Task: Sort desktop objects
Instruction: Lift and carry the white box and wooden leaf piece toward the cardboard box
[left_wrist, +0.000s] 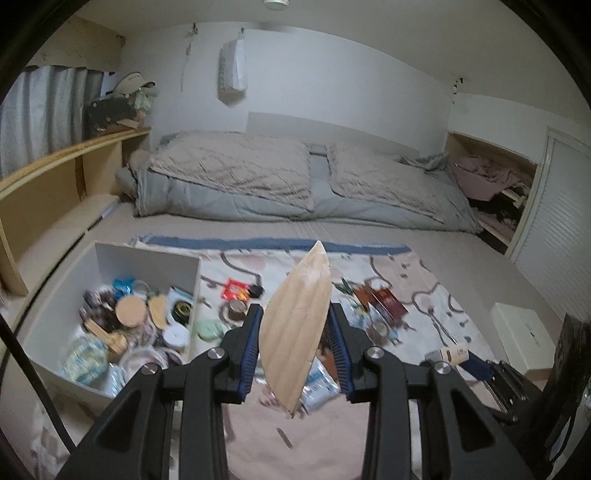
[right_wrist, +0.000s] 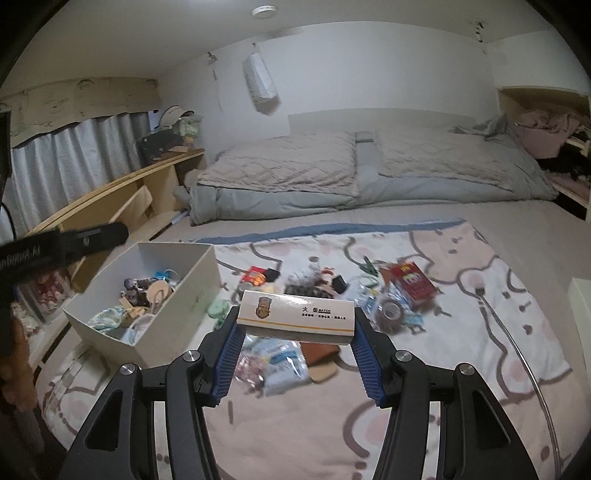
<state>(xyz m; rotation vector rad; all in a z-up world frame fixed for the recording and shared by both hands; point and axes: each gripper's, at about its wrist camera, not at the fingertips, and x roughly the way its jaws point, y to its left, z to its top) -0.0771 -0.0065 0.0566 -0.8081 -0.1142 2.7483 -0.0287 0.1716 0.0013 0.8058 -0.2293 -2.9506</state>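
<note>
Blurred clutter (right_wrist: 325, 284), perhaps partly hidden behind matchbox (right_wrist: 295, 317)

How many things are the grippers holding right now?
2. A leaf-shaped wooden piece stands between the left gripper's pads; a matchbox lies crosswise in the right gripper. Both are held above the blanket, right of the white box.

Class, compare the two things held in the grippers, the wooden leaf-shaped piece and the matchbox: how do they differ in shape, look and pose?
The wooden leaf-shaped piece is flat, pointed at both ends and plain tan; the matchbox is a white rectangular block with print and a small picture. The leaf-shaped piece stands on end in the left gripper; the matchbox lies crosswise in the right gripper. Both are held up above the patterned blanket.
</note>
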